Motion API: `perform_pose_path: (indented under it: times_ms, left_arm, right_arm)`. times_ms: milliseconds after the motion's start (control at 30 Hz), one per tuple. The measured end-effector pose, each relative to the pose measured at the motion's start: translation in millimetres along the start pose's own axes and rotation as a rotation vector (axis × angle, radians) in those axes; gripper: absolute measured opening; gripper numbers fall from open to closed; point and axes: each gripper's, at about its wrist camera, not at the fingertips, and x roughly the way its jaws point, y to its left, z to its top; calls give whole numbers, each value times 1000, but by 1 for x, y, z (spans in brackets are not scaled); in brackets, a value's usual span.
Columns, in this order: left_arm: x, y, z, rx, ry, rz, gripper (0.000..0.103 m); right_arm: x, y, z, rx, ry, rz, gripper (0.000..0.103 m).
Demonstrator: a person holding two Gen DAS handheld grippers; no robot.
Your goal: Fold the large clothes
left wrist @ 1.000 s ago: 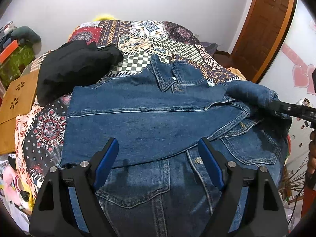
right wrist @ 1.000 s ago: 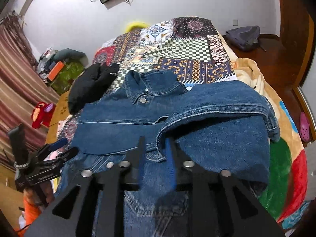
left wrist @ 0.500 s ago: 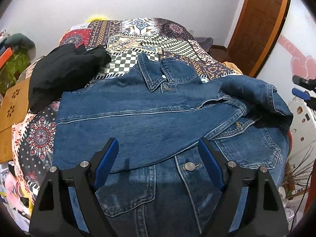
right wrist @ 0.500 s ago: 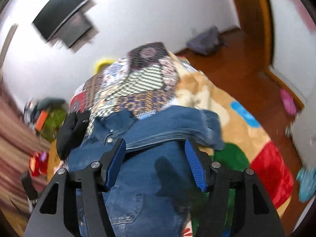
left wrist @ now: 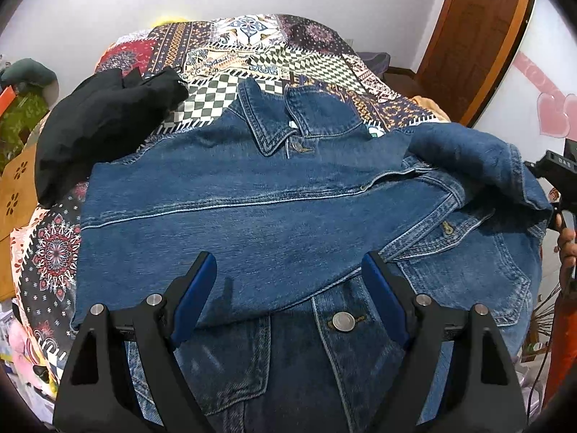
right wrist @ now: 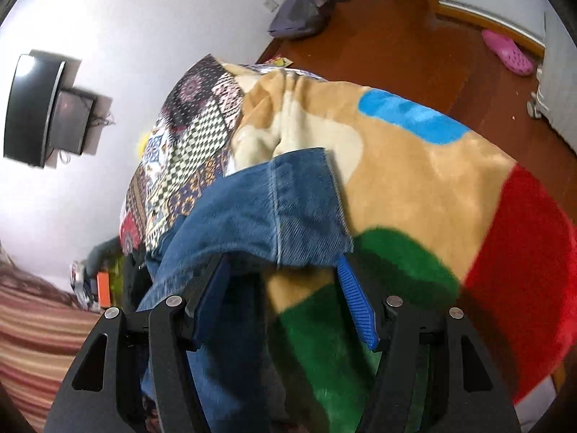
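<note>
A blue denim jacket [left wrist: 274, 216] lies on the bed, collar at the far side, with one sleeve folded across the chest and the other sleeve [left wrist: 476, 158] bunched at the right. My left gripper [left wrist: 288, 288] is open and empty, hovering above the jacket's lower front. My right gripper [right wrist: 285, 292] is open, its jaws on either side of the sleeve cuff [right wrist: 285, 209] at the bed's right edge; the cuff lies just above and ahead of the pads. The right gripper's body shows at the right edge of the left wrist view [left wrist: 555, 169].
A black garment [left wrist: 101, 126] lies at the far left on the patterned bedspread [left wrist: 274, 54]. A beige, green and red blanket [right wrist: 432, 187] covers the bed's right side. Beyond are a wooden floor [right wrist: 396, 36] with a grey bag [right wrist: 299, 11] and a pink shoe [right wrist: 508, 50], and a door [left wrist: 472, 36].
My right gripper has opened, let go of the sleeve, and swung to the bed's right edge by the cuff. The left gripper stayed open and barely moved.
</note>
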Motion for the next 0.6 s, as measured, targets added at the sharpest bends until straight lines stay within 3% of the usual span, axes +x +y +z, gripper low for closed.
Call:
perform_pose_path:
  times_ms: [167,333,367,433,600]
  left_arm:
    - [9,0,1,2,18,10,82]
    - [14,2,2,-6,25,9,82]
    - [15,2,2,-9,26,8,82]
    - [16,3,3,-13,25,7,82]
    - [11,5,2,-18,14,1,82]
  right_arm:
    - [7,-19,12,86,4,11,59]
    - [14,-11,13,16,16,-19,61]
    - [14,-7,11,-14,10,-27,59]
    - [16,-4,10,-45,16,-31,41]
    - [7,8,6,-114,-8,-40,27]
